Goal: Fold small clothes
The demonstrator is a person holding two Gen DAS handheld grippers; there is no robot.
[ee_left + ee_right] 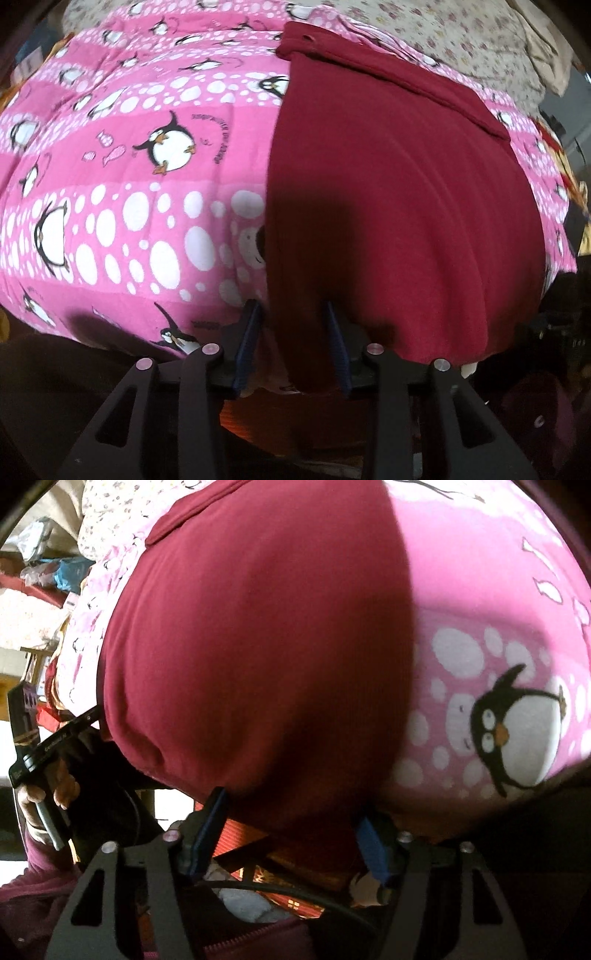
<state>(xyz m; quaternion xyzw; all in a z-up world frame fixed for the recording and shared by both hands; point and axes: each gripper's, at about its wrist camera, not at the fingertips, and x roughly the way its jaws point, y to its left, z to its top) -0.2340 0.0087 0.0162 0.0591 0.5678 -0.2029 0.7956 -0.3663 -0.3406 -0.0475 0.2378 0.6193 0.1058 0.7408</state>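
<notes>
Gripping the red garment (388, 206) along the blanket's (122, 192) near edge: left gripper (295, 339) pinching its hem, right gripper (291, 834) spread around it. Next I'm likely closing right and lifting both corners evenly.

Matt maroon knit garment (388, 206) – soft printed pink cotton quilt (122, 177) beneath.

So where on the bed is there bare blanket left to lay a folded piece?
Free: the wide pink penguin blanket left of the maroon garment, and a strip of it on the garment's other side, seen from the right wrist. Crowded: the near edge, where the left hand-held gripper and right hand-held gripper meet the garment's hem.
</notes>
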